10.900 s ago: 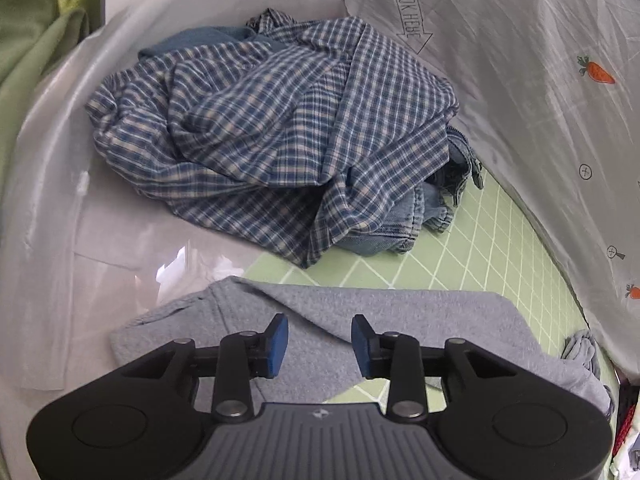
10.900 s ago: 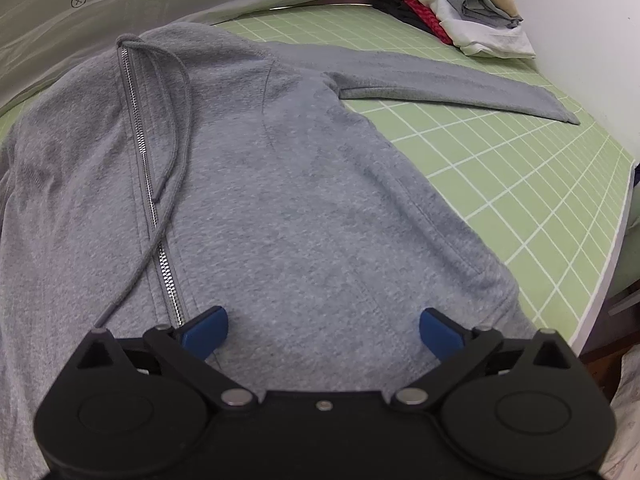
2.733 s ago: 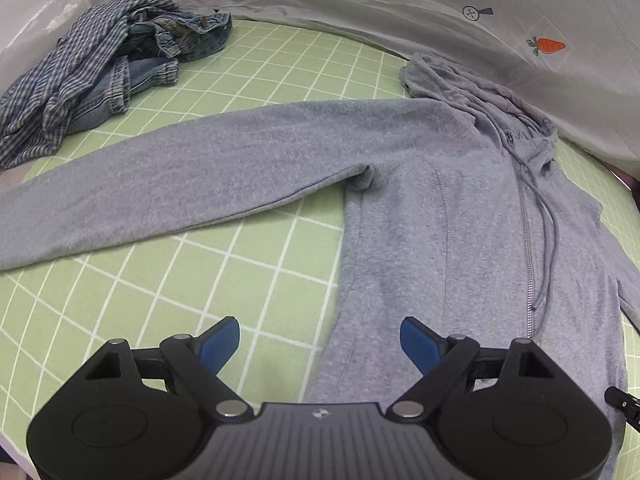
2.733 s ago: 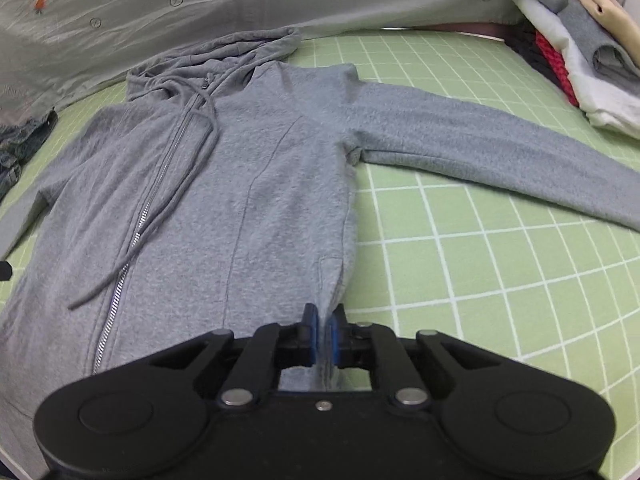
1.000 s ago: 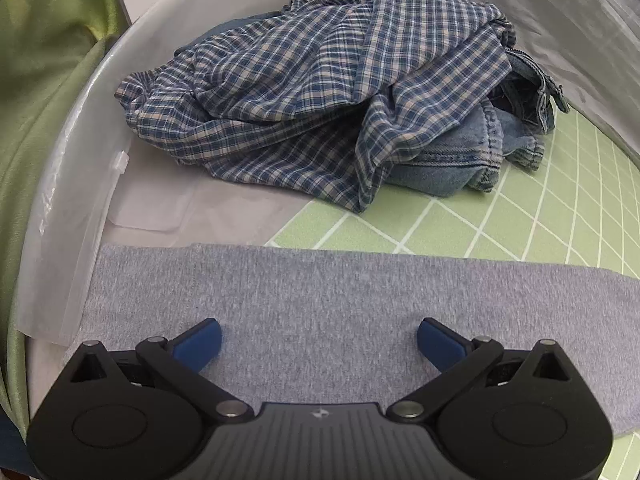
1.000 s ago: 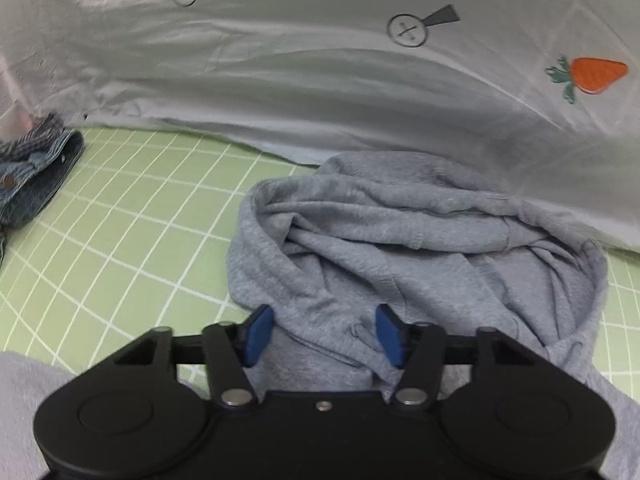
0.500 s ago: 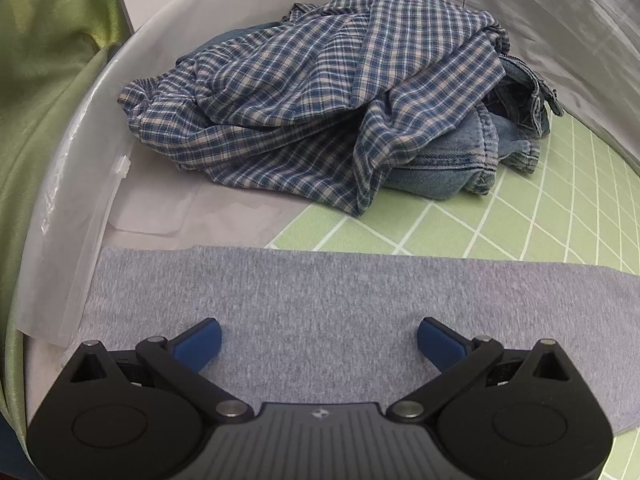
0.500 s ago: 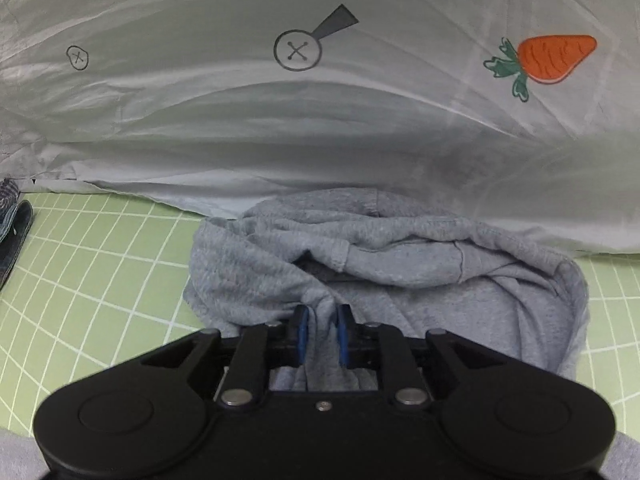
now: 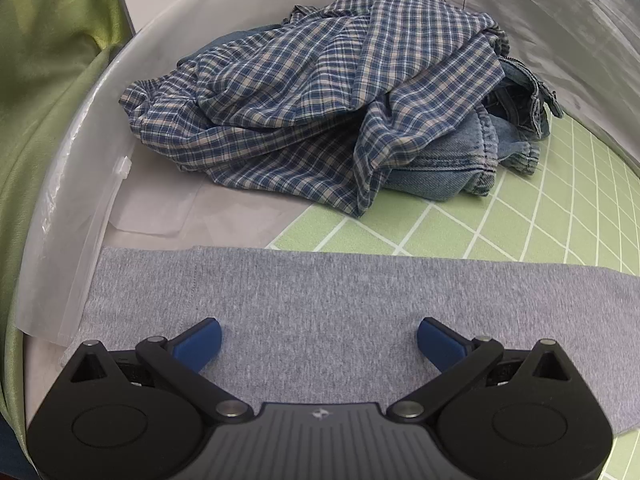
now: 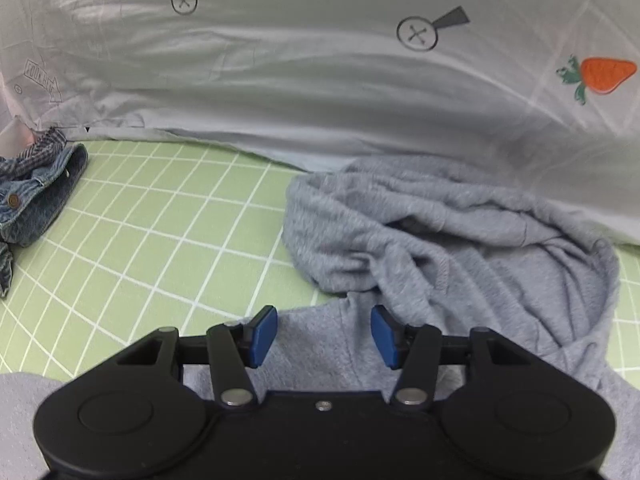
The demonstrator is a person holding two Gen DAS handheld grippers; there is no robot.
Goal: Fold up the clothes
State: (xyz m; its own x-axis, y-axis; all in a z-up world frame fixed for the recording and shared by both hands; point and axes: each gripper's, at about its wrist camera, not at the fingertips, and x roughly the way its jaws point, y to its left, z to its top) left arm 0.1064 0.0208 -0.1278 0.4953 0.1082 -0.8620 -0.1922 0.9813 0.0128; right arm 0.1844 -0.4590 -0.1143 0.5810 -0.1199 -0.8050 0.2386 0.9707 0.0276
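A grey zip hoodie lies flat on the green grid mat. Its sleeve point(image 9: 320, 300) stretches across the left wrist view, cuff end at the left over a clear plastic sheet. My left gripper point(image 9: 318, 344) is wide open just above the sleeve near the cuff, holding nothing. In the right wrist view the crumpled hood point(image 10: 460, 232) lies by the white cloth backdrop. My right gripper point(image 10: 324, 334) is open over the hoodie's neck, just below the hood, holding nothing.
A heap of a blue plaid shirt point(image 9: 320, 92) and denim jeans point(image 9: 460, 160) sits behind the sleeve; the jeans also show in the right wrist view point(image 10: 32, 200). The white carrot-print cloth point(image 10: 320, 92) rises behind the mat point(image 10: 168, 240). A green curtain point(image 9: 40, 80) hangs at left.
My right gripper, shut on the hood half a second ago, has opened and drawn back a little from the hood. The left gripper stays open over the sleeve, barely moved.
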